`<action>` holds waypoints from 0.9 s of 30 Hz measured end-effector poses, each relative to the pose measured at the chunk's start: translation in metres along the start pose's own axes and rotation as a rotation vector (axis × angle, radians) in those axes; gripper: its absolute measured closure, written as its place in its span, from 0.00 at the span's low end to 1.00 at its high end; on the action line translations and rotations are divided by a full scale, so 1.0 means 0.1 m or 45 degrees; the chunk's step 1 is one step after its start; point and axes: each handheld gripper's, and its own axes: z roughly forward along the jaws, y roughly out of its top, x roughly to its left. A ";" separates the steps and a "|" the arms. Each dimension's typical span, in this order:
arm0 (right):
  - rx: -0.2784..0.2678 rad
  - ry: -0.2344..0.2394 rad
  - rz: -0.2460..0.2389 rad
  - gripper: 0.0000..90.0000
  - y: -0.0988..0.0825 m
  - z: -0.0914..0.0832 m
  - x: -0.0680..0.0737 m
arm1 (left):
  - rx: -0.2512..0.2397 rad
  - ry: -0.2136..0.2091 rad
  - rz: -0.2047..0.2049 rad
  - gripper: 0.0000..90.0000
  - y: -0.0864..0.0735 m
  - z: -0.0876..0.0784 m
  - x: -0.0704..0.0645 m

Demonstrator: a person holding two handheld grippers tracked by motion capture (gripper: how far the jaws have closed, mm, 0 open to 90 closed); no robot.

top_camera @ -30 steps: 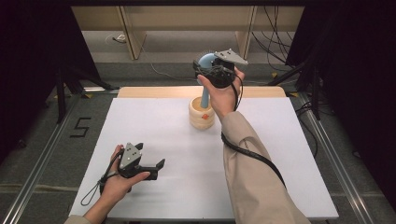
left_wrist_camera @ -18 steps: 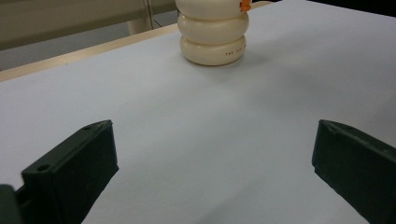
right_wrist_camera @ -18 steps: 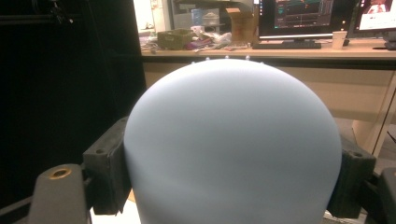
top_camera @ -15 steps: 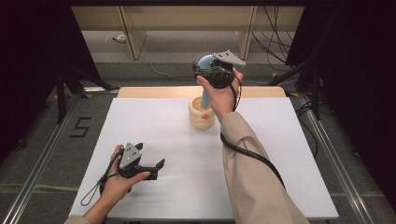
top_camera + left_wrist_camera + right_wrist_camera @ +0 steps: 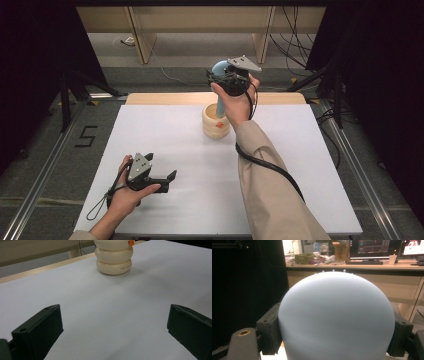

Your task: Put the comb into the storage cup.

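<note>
A cream ribbed pot (image 5: 215,126) (image 5: 114,257) stands at the table's far middle, with a small orange mark on its side. My right gripper (image 5: 223,76) (image 5: 334,332) is held above it, shut on the round light-blue head of a tool (image 5: 218,67) (image 5: 337,317). The tool's stem runs down into the pot, behind the hand. Both pads (image 5: 269,330) press on the head's sides. Near the front left, my left gripper (image 5: 169,182) (image 5: 115,325) rests low over the white table, jaws wide apart with nothing between them, pointing toward the pot.
The white table top (image 5: 280,165) has a wooden strip (image 5: 165,98) along its far edge. Metal rails (image 5: 45,175) run along both sides on the floor. Beyond the table, a wooden bench (image 5: 200,20) and cables (image 5: 295,45) lie.
</note>
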 end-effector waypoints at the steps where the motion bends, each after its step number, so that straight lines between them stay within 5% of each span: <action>1: 0.005 0.002 -0.006 0.23 0.00 0.01 0.00 | 0.000 0.000 0.000 0.00 0.00 0.00 0.00; 27: 0.027 0.014 -0.032 0.23 -0.13 0.10 0.02 | 0.000 0.000 -0.005 0.00 0.00 0.00 0.01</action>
